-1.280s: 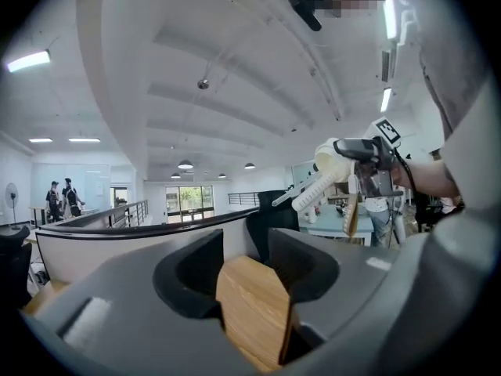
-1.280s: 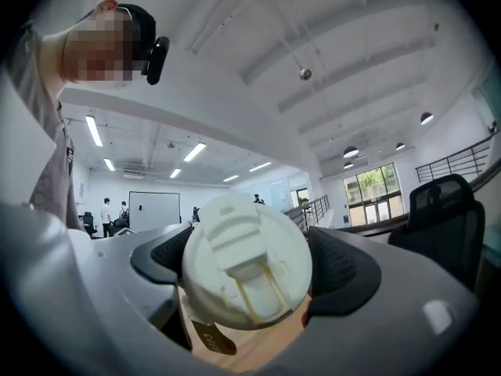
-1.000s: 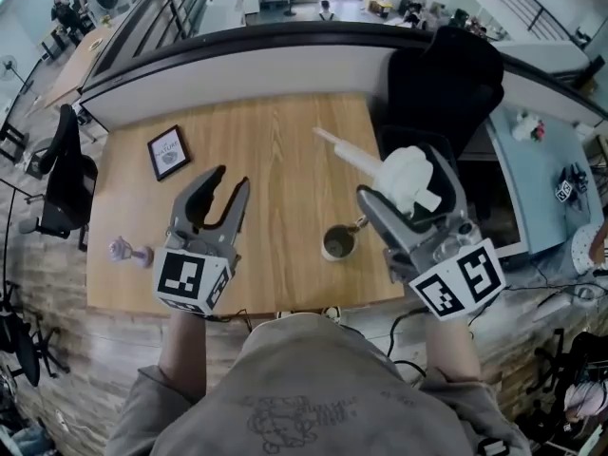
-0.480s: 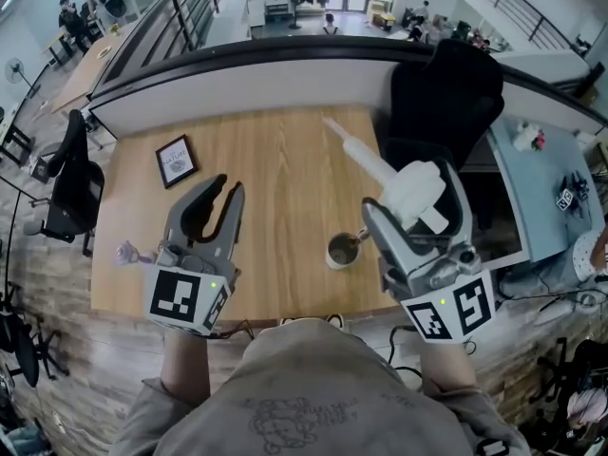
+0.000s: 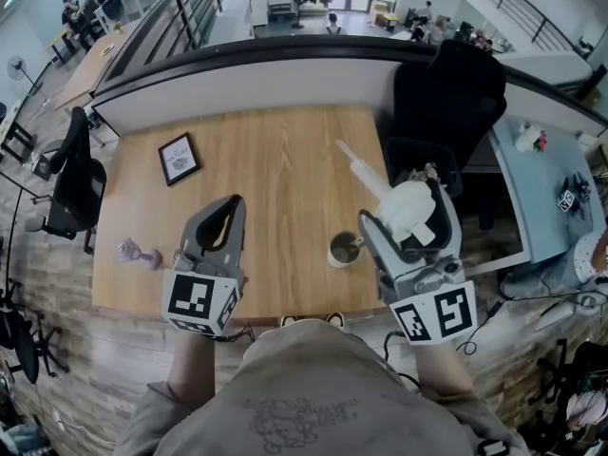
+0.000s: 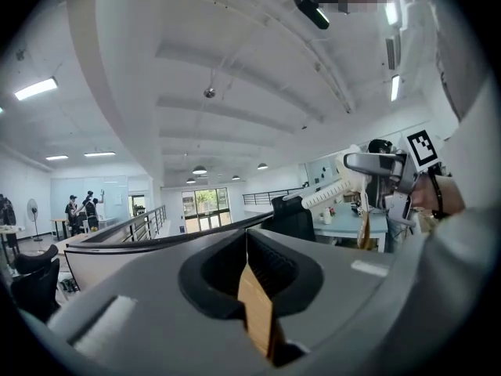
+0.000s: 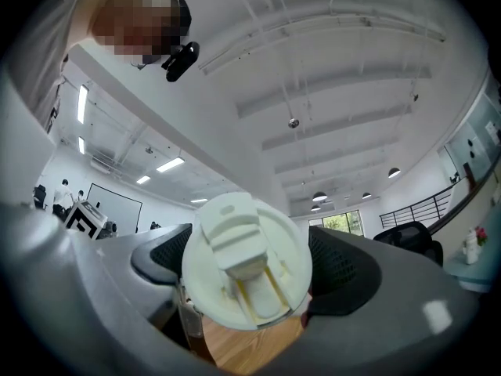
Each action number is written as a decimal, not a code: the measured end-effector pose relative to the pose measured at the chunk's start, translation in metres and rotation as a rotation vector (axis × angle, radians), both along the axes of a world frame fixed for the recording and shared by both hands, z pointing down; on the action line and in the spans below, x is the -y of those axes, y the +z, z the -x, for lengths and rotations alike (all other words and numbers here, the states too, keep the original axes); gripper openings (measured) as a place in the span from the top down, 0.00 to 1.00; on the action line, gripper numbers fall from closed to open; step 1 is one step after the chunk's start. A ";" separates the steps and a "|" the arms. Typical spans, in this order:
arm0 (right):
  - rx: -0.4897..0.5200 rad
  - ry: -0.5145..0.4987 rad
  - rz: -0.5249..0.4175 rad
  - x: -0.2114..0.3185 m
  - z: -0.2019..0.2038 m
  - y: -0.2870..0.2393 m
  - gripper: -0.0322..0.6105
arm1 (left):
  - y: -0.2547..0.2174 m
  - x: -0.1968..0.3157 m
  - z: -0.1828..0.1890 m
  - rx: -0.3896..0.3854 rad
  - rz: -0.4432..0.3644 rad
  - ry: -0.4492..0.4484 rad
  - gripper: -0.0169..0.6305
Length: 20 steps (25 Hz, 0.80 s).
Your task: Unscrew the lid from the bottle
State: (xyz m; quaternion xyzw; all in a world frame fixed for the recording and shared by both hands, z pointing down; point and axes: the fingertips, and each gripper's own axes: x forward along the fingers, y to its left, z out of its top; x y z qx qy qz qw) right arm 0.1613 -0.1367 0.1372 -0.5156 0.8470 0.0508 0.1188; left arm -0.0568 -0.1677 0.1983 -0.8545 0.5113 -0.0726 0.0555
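Holding the white lid (image 5: 410, 205) in my right gripper (image 5: 407, 218), I keep it in the air, apart from the bottle (image 5: 342, 249). In the right gripper view the round lid (image 7: 246, 265) sits between the two black pads of this gripper (image 7: 249, 276), which pinch it at both sides. A long white tube (image 5: 359, 164) goes out from the lid and points away from me over the wooden table (image 5: 275, 150).

The bottle stands upright on the table near the front edge, mouth open, between my two grippers and nearer to the right one.

My left gripper (image 5: 231, 205) hangs over the near left part of the table. Its jaws have just been closing; in the left gripper view they (image 6: 247, 245) are pressed together with nothing between them.

A small framed picture (image 5: 179, 158) lies at the far left, and a small purple thing (image 5: 138, 253) near the left edge.
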 end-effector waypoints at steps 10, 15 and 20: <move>-0.015 -0.016 0.086 0.004 0.006 0.035 0.22 | 0.018 -0.006 0.003 0.010 0.048 -0.002 0.97; -0.020 -0.032 0.090 0.004 0.008 0.039 0.22 | 0.017 -0.007 0.007 -0.001 0.042 -0.019 0.97; -0.029 -0.038 0.100 0.004 0.010 0.042 0.22 | 0.020 -0.009 0.009 0.004 0.052 -0.016 0.97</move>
